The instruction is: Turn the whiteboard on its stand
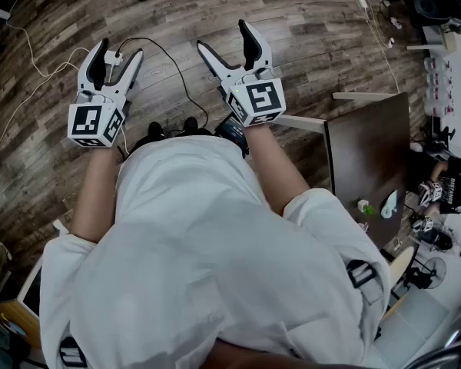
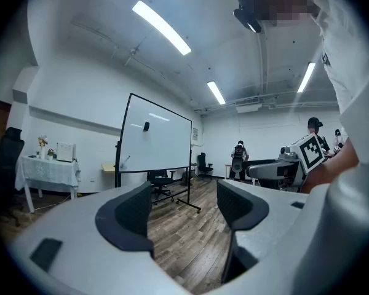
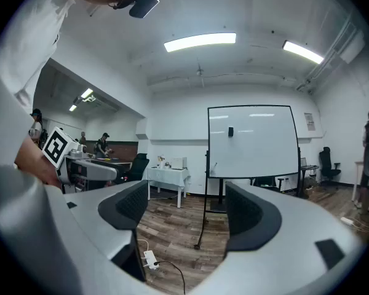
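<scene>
Floor (image 1: pixel 307 44) of bare wood lies open up to the whiteboard (image 3: pixel 252 141), which stands upright on its stand near the far wall. Both the left claw (image 1: pixel 120 48) and the right claw (image 1: pixel 223 35) are spread wide and released, well apart from it.

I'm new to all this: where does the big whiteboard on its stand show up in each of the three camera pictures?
Head view: not in it.
Left gripper view: the whiteboard stands left of centre, far across the room.
Right gripper view: it stands right of centre, facing the camera.
Shared landmark: the white-clothed table, left of the board in both gripper views.
</scene>
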